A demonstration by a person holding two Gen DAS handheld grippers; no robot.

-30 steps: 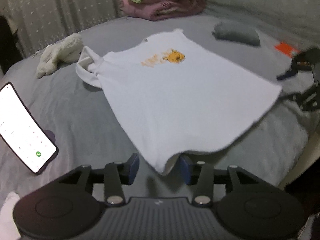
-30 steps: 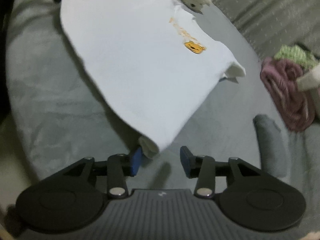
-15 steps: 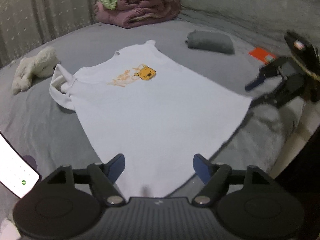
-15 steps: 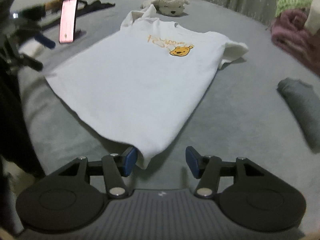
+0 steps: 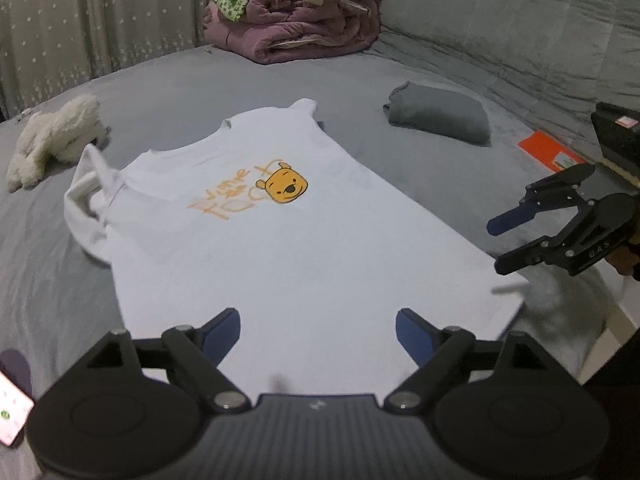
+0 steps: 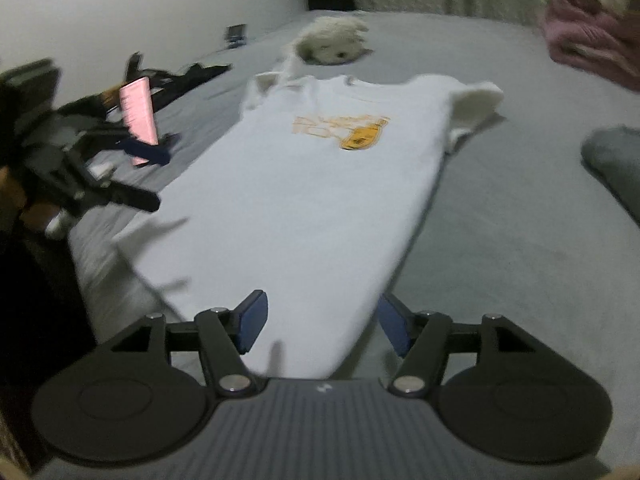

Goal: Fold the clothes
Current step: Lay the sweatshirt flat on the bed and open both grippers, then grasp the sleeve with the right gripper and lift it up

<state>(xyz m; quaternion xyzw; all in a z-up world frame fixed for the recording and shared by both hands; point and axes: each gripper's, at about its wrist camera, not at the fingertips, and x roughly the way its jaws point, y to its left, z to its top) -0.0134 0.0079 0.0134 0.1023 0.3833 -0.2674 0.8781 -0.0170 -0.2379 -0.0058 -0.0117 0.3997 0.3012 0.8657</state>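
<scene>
1. Lying flat on the grey bed [image 5: 460, 184], the white shirt [image 5: 280, 264] faced print up, its hem toward both cameras and its collar toward the far side.
2. The left tool [image 5: 318, 330] stood wide, holding nothing, its blue pads either side of the hem's left part.
3. The right tool [image 6: 318, 322] also stood wide and empty at the hem's right corner; in the left view it hung just beside the shirt's right edge [image 5: 516, 236].
4. One sleeve was bunched up near a white plush toy [image 5: 52, 140].
5. A folded grey garment [image 5: 440, 118] lay apart to the right of the shirt, and a pile of clothes [image 5: 296, 12] sat at the far end.
6. A phone [image 6: 138, 118] stood propped left of the shirt.
</scene>
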